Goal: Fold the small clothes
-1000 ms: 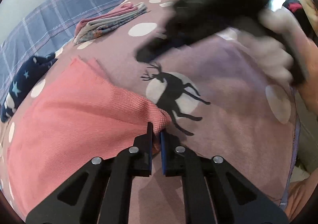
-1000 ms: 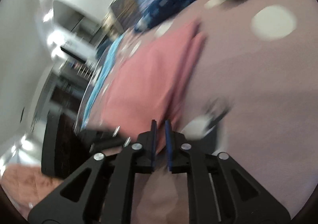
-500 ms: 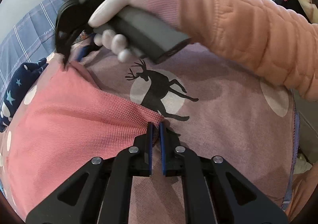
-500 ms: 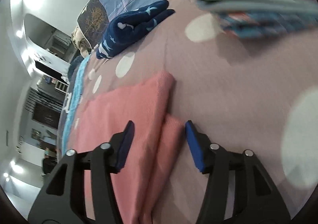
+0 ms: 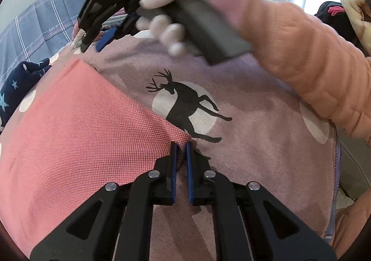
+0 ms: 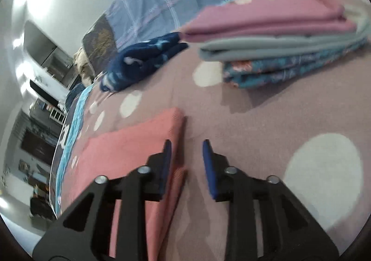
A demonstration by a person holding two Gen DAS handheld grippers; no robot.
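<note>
A salmon-pink folded cloth [image 5: 76, 129] lies flat on the mauve spotted blanket [image 5: 255, 122]. My left gripper [image 5: 181, 147] is shut on the cloth's near right corner. My right gripper [image 5: 91, 43] shows in the left wrist view, open and lifted above the cloth's far corner, held by a gloved hand. In the right wrist view the right gripper [image 6: 186, 145] is open and empty, with the cloth's far corner [image 6: 143, 145] under and beside its left finger.
A stack of folded clothes [image 6: 278, 48], pink on top, sits on the blanket beyond the cloth. A navy star-print garment [image 6: 141, 61] lies to its left, also in the left wrist view [image 5: 16, 85]. A deer print [image 5: 185, 108] marks the blanket.
My right gripper reached the cloth's far corner, opened, and has now lifted slightly above it. My left gripper stayed shut on the near corner.
</note>
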